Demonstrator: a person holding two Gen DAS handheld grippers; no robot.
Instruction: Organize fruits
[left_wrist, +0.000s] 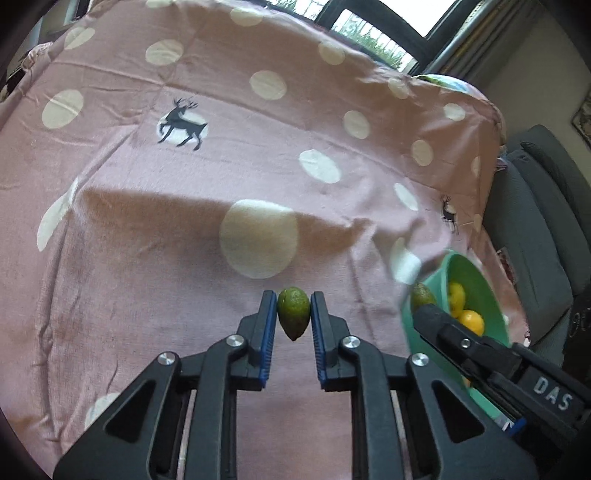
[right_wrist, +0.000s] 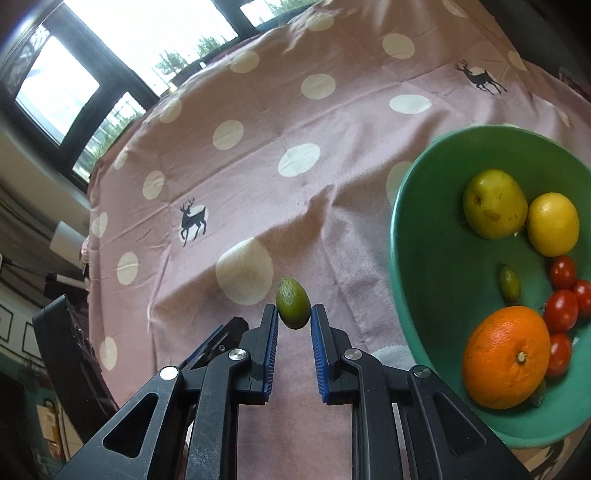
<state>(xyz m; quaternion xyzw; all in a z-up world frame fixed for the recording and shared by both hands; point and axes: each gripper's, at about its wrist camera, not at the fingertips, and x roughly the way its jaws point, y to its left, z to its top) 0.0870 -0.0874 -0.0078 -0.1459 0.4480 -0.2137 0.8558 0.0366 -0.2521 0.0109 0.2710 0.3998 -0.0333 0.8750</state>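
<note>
Above pink dotted cloth (left_wrist: 184, 240): each tool (left (left_wrist: 293, 314), right (right_wrist: 293, 315)) clamping one small green fruit (left_wrist: 293, 313).

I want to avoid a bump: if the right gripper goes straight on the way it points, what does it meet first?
Probably only the pink tablecloth. The right gripper, shut on a small green fruit, points down at bare cloth; the green bowl lies off to its right. Depth is unclear.
</note>
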